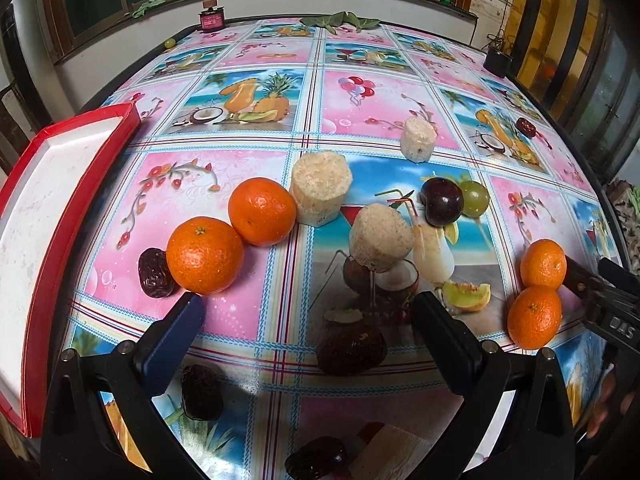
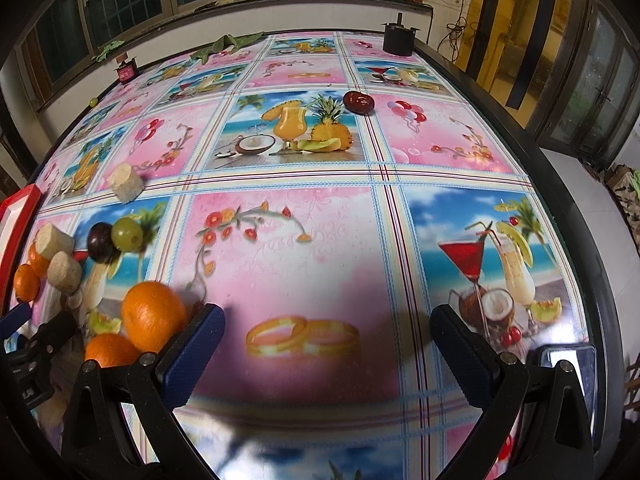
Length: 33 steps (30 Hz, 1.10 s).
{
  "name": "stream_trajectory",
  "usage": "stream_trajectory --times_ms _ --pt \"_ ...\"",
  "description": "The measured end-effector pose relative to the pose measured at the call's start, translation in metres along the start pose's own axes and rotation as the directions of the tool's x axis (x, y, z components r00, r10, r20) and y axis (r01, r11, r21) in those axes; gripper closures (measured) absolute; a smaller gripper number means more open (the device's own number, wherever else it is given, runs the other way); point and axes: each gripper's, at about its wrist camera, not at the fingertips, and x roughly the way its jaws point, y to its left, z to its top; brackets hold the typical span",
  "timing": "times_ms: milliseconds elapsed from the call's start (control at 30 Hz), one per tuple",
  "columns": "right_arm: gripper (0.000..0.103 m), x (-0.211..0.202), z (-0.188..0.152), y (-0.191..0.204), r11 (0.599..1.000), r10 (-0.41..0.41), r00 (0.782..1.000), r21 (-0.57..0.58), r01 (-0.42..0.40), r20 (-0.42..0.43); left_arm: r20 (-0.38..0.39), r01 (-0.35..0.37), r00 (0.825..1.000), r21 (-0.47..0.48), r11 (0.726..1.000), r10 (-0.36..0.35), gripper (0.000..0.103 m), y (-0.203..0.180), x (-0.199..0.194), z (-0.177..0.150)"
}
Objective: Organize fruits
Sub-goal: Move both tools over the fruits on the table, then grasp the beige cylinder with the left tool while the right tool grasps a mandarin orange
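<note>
My left gripper (image 1: 308, 312) stands open above the table, nothing between its blue pads. Just beyond its left finger lie two oranges (image 1: 205, 255) (image 1: 262, 211) and a dark date (image 1: 154, 267). Pale sugarcane chunks (image 1: 321, 187) (image 1: 381, 238) (image 1: 418, 139), a dark plum (image 1: 442, 201) and a green grape (image 1: 474, 198) sit further ahead. Two more oranges (image 1: 543, 264) (image 1: 534, 317) rest at the right beside my right gripper's body (image 1: 608, 304). My right gripper (image 2: 326, 330) is open over bare cloth, with an orange (image 2: 153, 316) touching the outside of its left finger. A red date (image 2: 359, 101) lies far ahead.
A red-rimmed white tray (image 1: 52, 216) lies at the table's left edge. More dark dates (image 1: 202, 392) (image 1: 316, 458) and a brown lump (image 1: 352, 346) sit close under the left gripper. A black pot (image 2: 397, 38) and a pink box (image 1: 212, 20) stand at the far edge. A phone (image 2: 568, 360) lies near right.
</note>
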Motion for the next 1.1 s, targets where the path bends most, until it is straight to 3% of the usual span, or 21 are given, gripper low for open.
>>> stream_trajectory --times_ms 367,500,767,1100 --pt "0.000 -0.053 0.000 0.014 0.999 0.014 0.995 -0.043 -0.010 0.094 0.012 0.031 0.999 -0.017 0.999 -0.031 0.000 0.004 -0.003 -0.001" --pt "0.000 -0.064 -0.003 0.022 0.997 0.035 0.994 -0.069 -0.028 0.107 0.001 0.026 1.000 0.020 0.999 -0.026 0.000 0.007 -0.009 -0.002" --pt "0.000 -0.091 -0.021 0.041 0.979 0.154 0.973 -0.156 -0.128 0.169 0.017 -0.005 1.000 0.051 0.999 0.004 0.000 0.051 -0.050 -0.022" --pt "0.008 -0.107 -0.040 0.058 0.942 0.276 0.948 -0.243 -0.233 0.161 -0.041 0.094 0.995 0.058 0.994 -0.091 0.000 0.076 -0.068 -0.035"
